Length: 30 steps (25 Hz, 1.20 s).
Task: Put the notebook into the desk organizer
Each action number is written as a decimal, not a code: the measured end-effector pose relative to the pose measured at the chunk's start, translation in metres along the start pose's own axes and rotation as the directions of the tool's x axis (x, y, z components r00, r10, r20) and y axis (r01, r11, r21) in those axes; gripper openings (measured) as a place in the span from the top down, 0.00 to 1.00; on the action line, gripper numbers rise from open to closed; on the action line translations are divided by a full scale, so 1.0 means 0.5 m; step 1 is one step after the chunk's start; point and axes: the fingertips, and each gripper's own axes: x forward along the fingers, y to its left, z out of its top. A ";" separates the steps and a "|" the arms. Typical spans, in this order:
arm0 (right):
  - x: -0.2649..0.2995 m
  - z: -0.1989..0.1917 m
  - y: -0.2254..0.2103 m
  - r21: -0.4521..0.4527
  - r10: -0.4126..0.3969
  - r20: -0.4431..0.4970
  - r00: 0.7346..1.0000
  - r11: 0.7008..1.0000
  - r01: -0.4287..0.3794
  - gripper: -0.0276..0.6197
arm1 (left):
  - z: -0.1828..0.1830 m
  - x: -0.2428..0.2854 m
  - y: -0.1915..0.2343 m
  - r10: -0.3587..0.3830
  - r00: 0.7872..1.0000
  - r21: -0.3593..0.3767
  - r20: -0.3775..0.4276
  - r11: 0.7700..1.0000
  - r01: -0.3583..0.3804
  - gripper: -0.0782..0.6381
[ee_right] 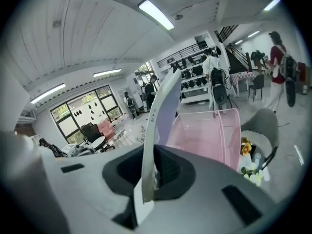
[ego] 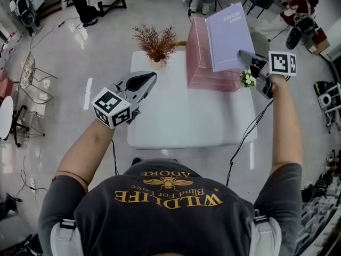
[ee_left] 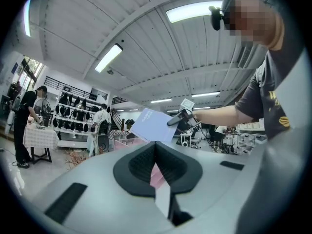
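Note:
A lavender spiral notebook [ego: 230,36] is held up in the air, tilted, over the pink translucent desk organizer [ego: 200,63] at the back right of the white table [ego: 181,116]. My right gripper [ego: 244,55] is shut on the notebook's lower right edge. In the right gripper view the notebook [ee_right: 158,116] runs edge-on out of the right gripper [ee_right: 151,174], with the organizer [ee_right: 204,135] just beyond. My left gripper [ego: 149,78] hovers over the table's left side, shut, holding nothing. The left gripper view shows its closed tips [ee_left: 156,147] and the notebook [ee_left: 153,126] further off.
A vase of dried brown branches [ego: 155,42] stands at the table's back edge, left of the organizer. A small bunch of white flowers [ego: 247,79] sits right beside the organizer, under my right gripper. Chairs, cables and people stand on the floor around.

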 end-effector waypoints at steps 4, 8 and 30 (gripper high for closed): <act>0.062 0.027 -0.045 0.017 -0.007 -0.027 1.000 1.000 0.008 0.91 | 0.002 0.012 0.012 0.009 1.000 0.009 -0.002 1.000 -0.009 0.89; 0.104 0.048 -0.073 0.129 0.040 -0.007 0.999 0.991 -0.039 0.91 | 0.004 0.014 0.018 0.014 1.000 0.013 -0.007 1.000 -0.014 0.89; 0.226 -0.079 -0.292 0.202 -0.249 -0.237 0.939 0.933 0.298 0.90 | -0.038 0.018 0.048 0.035 0.998 -0.008 -0.046 0.999 -0.035 0.89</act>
